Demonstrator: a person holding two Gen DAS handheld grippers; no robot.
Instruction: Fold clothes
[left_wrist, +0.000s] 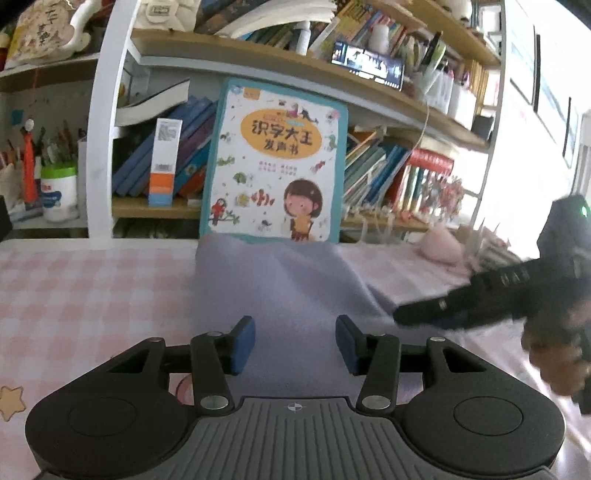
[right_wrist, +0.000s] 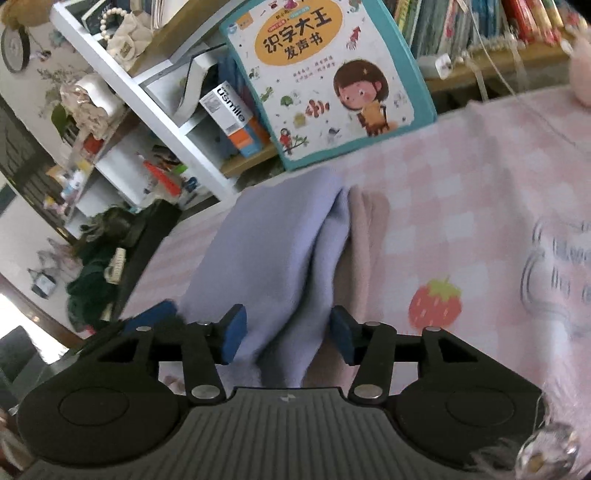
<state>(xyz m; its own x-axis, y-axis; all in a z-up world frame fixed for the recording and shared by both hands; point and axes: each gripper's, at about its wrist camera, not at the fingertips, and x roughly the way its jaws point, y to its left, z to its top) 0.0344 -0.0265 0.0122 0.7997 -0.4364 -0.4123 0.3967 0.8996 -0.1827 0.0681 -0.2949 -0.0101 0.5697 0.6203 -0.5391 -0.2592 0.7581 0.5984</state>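
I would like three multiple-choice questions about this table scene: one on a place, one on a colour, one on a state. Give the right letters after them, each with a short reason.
1. Where does the children's picture book stand?
A. flat on the tablecloth
B. upright against the bookshelf, behind the cloth
C. between the gripper fingers

2. What colour is the cloth that lies between the fingers of both grippers?
A. lavender
B. dark green
C. yellow

3. How do the jaws of the left gripper stand?
A. pressed shut on the cloth
B. apart, pads clear of the cloth
C. shut on the book

Answers:
1 B: the book leans upright at the table's far edge, in front of the bookshelf.
2 A: both wrist views show a pale purple fabric on the pink checked tablecloth.
3 B: a wide gap shows between the blue pads.
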